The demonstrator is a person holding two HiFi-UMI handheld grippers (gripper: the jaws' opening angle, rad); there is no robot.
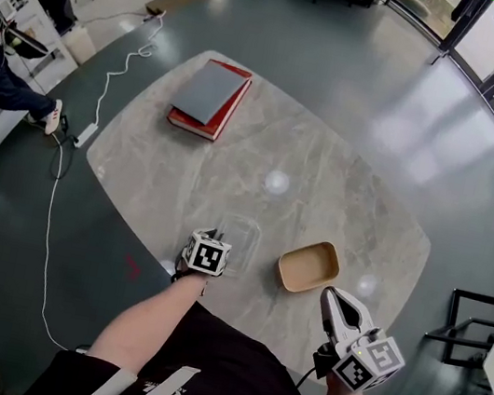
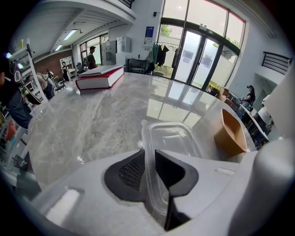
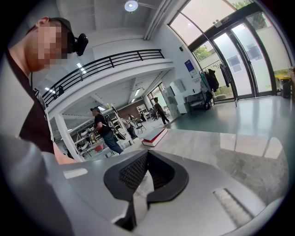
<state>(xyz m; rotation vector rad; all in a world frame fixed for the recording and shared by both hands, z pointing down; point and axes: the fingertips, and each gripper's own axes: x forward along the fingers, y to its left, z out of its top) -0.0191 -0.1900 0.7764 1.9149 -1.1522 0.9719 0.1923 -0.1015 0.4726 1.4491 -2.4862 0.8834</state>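
L tool [image 2: 150, 171] clamped on tub [image 2: 173, 138] rim, tub flat on bench [image 2: 92, 115]. R tool [image 3: 146, 177] jaws together, empty (near tray [image 1: 309, 266]). Tray holds nothing.

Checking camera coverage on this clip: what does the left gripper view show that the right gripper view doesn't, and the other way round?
Only the left gripper view: the left gripper with its fingers shut on the rim of a clear plastic container, and a brown tray to the container's right.
Only the right gripper view: the right gripper, fingers close together with nothing between them, the person's torso at the left, and a railed balcony overhead.
Both: the marble table and the stacked books at its far end.
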